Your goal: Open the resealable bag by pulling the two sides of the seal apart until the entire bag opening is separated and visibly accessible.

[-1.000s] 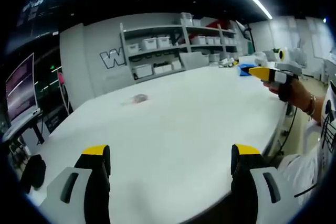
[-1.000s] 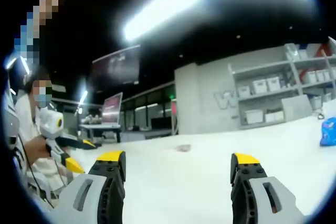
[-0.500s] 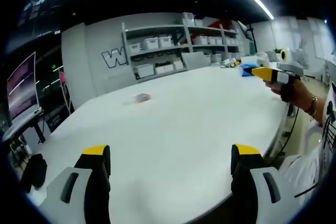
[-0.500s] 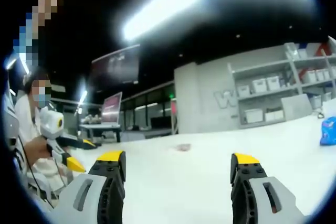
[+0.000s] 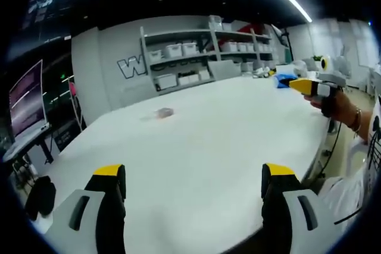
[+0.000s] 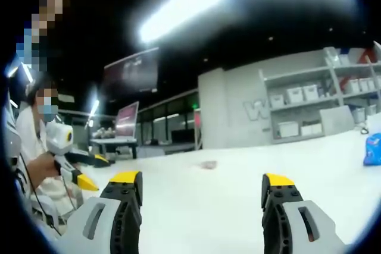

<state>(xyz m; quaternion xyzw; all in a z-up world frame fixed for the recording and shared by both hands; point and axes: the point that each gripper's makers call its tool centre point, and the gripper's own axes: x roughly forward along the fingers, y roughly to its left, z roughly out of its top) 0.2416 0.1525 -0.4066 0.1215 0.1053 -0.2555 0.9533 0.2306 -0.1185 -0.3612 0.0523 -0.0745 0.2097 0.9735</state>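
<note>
White tabletop spreads wide in the left gripper view, bare around the one small thing lying far out on it: the bag, a pale, crumpled patch with a reddish tint, too small to tell whether its seal is shut. In the right gripper view the bag lies likewise far off on the table, well apart from both sets of jaws.

The left gripper hovers low over the near edge of the table with its yellow-tipped jaws spread wide, nothing between them. The right gripper is also gaping wide and empty. Seen from the left gripper view, the right gripper is held out over the table's right edge by a gloved hand; from the right gripper view, the left gripper sits at the left in the person's hand.

A blue packet lies on the table at the far right of the right gripper view, well apart from the bag; in the left gripper view it lies just behind the right gripper's tip. Nothing stands between either gripper and the bag.

Beyond the table's far edge stands a grey wall with shelves of white bins. A monitor sits left of the table, past its edge. The table's right edge curves round near the person's body.
</note>
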